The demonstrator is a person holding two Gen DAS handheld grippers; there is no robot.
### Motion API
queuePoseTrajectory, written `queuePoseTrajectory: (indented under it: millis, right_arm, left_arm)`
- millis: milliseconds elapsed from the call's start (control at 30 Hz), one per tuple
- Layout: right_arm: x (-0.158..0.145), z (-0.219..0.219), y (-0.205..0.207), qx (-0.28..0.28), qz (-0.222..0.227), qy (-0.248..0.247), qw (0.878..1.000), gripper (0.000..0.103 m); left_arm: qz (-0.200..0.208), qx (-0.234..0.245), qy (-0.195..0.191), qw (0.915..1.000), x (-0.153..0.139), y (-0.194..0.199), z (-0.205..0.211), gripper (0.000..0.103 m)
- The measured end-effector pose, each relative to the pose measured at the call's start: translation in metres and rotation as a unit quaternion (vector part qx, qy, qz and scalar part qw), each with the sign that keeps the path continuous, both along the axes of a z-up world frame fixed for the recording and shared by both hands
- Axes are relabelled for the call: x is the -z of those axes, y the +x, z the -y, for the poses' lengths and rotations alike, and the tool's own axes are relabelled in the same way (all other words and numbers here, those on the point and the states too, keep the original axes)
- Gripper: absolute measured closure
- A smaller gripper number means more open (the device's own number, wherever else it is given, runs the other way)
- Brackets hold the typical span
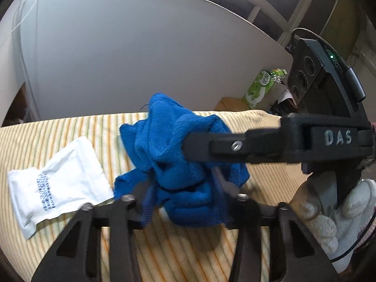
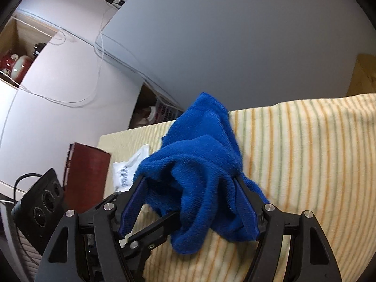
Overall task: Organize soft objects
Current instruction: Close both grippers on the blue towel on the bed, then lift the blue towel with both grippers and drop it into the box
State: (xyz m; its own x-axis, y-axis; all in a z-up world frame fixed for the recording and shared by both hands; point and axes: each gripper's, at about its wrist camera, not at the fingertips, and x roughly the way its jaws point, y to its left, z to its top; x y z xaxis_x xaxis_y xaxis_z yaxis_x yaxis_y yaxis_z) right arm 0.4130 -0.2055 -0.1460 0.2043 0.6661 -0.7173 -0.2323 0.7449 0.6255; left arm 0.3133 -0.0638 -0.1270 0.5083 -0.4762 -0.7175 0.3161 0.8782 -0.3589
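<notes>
Blue terry cloth (image 2: pixel 197 164) bunched up in heap, sitting over striped yellow sheet (image 2: pixel 305 152), roughly mid-surface. My right gripper (image 2: pixel 188 209) has jaws spread wide with cloth draped between and over blue pads (image 2: pixel 245 209); not pinching it tight as far as I can see. My left gripper (image 1: pixel 183 197) comes in from other side, fingers buried in cloth folds, honestly can't tell if it's clamped or loose. White packet (image 1: pixel 56 183) with blue print lies flat just beside cloth. Dark red notebook (image 2: pixel 87 176) at sheet's edge.
</notes>
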Motion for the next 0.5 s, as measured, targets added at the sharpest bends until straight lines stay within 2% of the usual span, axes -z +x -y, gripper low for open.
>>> queuePoseTrajectory:
  millis: [33, 100, 200, 433, 500]
  right_arm:
    - [0.000, -0.002, -0.001, -0.001, -0.002, 0.002, 1.000, 0.051]
    - [0.000, -0.006, -0.004, -0.008, -0.004, 0.005, 1.000, 0.062]
    - [-0.004, -0.012, -0.013, -0.014, 0.005, 0.001, 1.000, 0.070]
    - [-0.038, -0.015, -0.044, -0.020, 0.038, 0.007, 0.999, 0.073]
    - [-0.054, -0.014, -0.056, -0.023, 0.052, 0.014, 0.998, 0.074]
  left_arm:
    - [-0.002, 0.003, -0.003, 1.0000, 0.000, 0.000, 0.001, 0.082]
    - [-0.003, 0.002, -0.008, 1.0000, -0.001, -0.001, 0.002, 0.087]
    - [0.001, -0.001, -0.011, 0.9999, -0.006, -0.005, 0.004, 0.089]
    - [0.039, -0.007, -0.021, 0.9990, -0.041, -0.037, -0.003, 0.090]
    - [0.056, -0.008, -0.025, 0.9981, -0.057, -0.060, -0.010, 0.090]
